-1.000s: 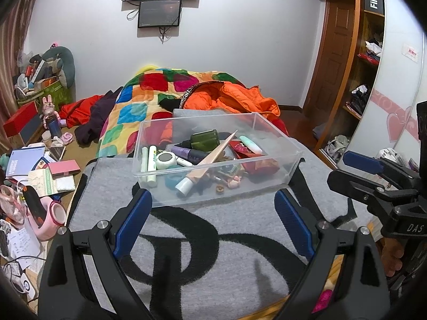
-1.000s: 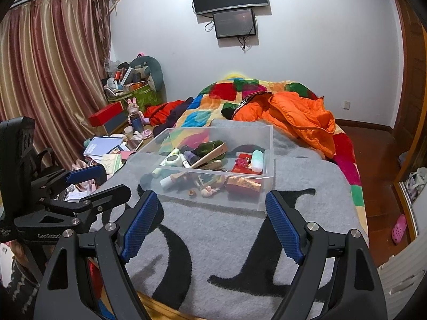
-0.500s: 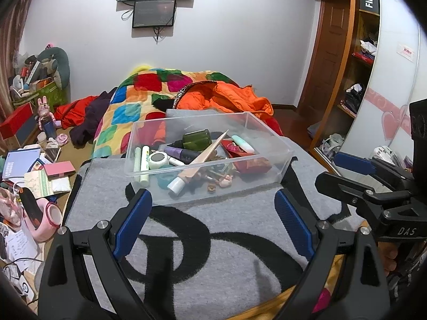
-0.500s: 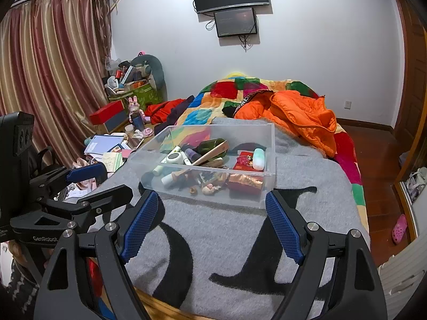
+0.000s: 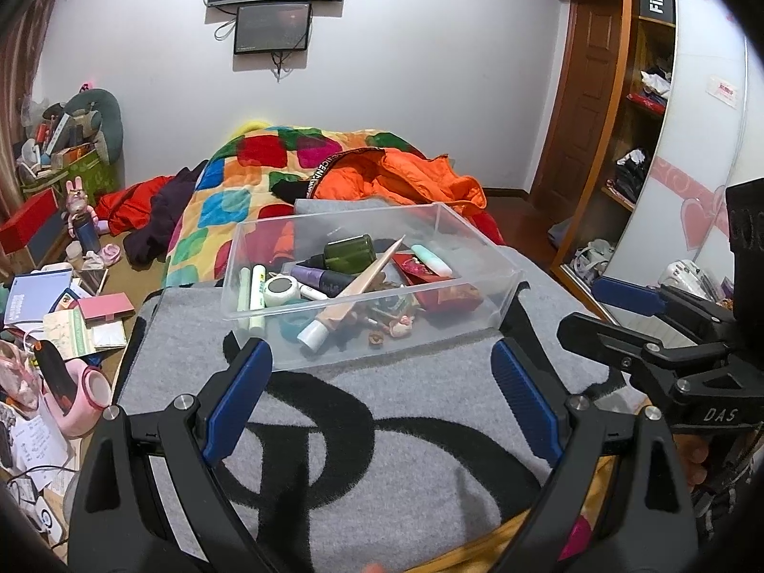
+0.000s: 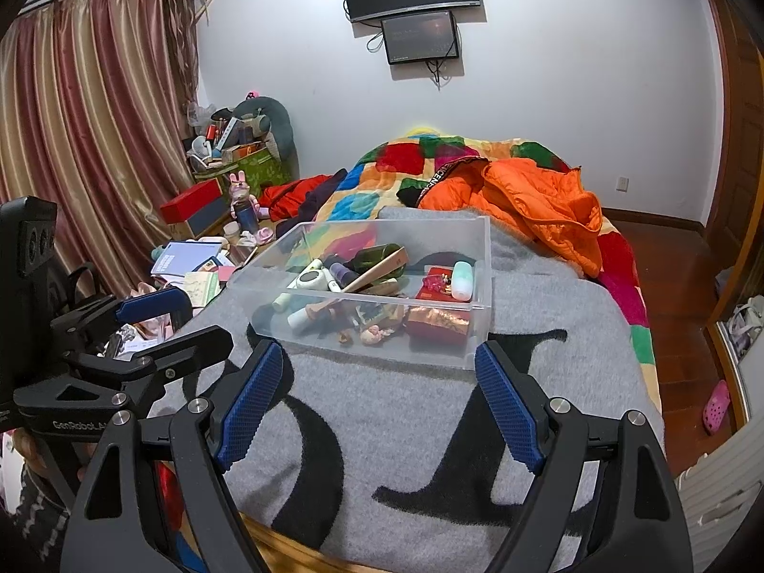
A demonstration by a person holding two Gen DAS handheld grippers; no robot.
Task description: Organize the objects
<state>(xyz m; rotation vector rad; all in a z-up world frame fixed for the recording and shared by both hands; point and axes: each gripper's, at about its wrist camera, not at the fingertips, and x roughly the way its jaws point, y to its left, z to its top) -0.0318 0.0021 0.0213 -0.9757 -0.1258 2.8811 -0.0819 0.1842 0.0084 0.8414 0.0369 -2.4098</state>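
Note:
A clear plastic bin point(image 5: 477, 329) point(image 6: 482, 286) stands on a grey blanket with black lettering point(image 5: 382, 429) at the foot of a bed. Inside lie several cosmetics: a dark green bottle point(image 5: 348, 250), a beige tube with a white cap point(image 5: 353, 293), a white round jar point(image 5: 281, 289), a mint case point(image 6: 462, 279) and a red packet point(image 6: 437, 320). My left gripper point(image 5: 377, 363) is open just short of the bin's near wall, nothing between its fingers. My right gripper point(image 6: 379, 358) is open in the same way, also short of the bin. Each gripper shows in the other's view, right point(image 5: 585, 308) and left point(image 6: 205, 317).
An orange jacket point(image 6: 530, 200) and a patchwork quilt point(image 5: 229, 210) lie beyond the bin. Books, boxes and toys point(image 5: 62, 305) crowd the floor to the left of the bed. A wardrobe point(image 5: 640, 143) stands on the right, with a pink slipper point(image 6: 716, 406) on the wooden floor.

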